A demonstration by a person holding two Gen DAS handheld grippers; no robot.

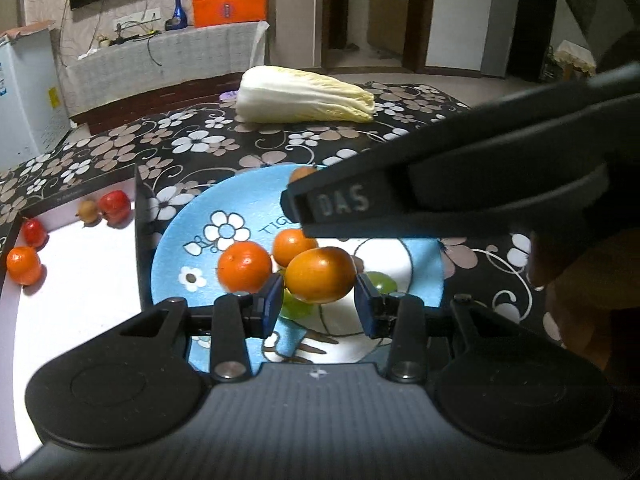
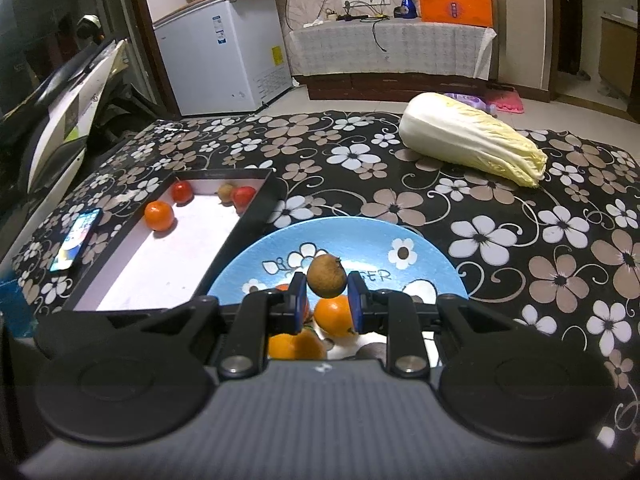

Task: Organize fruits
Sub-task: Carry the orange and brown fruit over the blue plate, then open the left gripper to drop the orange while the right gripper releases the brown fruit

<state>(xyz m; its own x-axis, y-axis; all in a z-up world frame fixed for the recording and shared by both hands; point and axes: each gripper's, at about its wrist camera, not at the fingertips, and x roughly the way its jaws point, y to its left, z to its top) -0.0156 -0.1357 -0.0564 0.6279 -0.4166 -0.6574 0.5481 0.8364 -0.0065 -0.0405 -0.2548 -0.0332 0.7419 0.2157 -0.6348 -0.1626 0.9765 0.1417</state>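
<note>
Two grippers each pinch one fruit above a blue plate [image 1: 180, 240] on a flowered tablecloth [image 2: 520, 240]. Nearest in the left wrist view, the left gripper [image 1: 318, 302] has its blue pads pressed on an oval orange fruit [image 1: 320, 275], glossy and darkened at one end. Under it a green fruit [image 1: 382, 282] lies on the plate, and two round oranges [image 1: 245, 266] sit touching just beyond. The right gripper's dark body crosses that view on the right, over the plate.

In the right wrist view, the right gripper [image 2: 326, 300] is closed narrowly on a small brown fruit [image 2: 326, 276], dull-skinned with a stub at the top. Oranges show below its fingers on the plate.

Just left of the plate, almost touching its rim, stands a black-walled tray [image 2: 256, 216] with a white floor. Four fruits lie along its far end: an orange [image 2: 159, 216], a red one [image 2: 182, 192], a small brown one [image 2: 226, 192] and another red one [image 2: 243, 196]. Most of the tray's floor is bare. A phone [image 2: 76, 244] with a lit screen lies left of the tray, near the table's edge.

Farther back, well apart from the plate, a cabbage [image 2: 472, 144] lies on its side on the cloth. Open cloth stretches between it and the plate.
</note>
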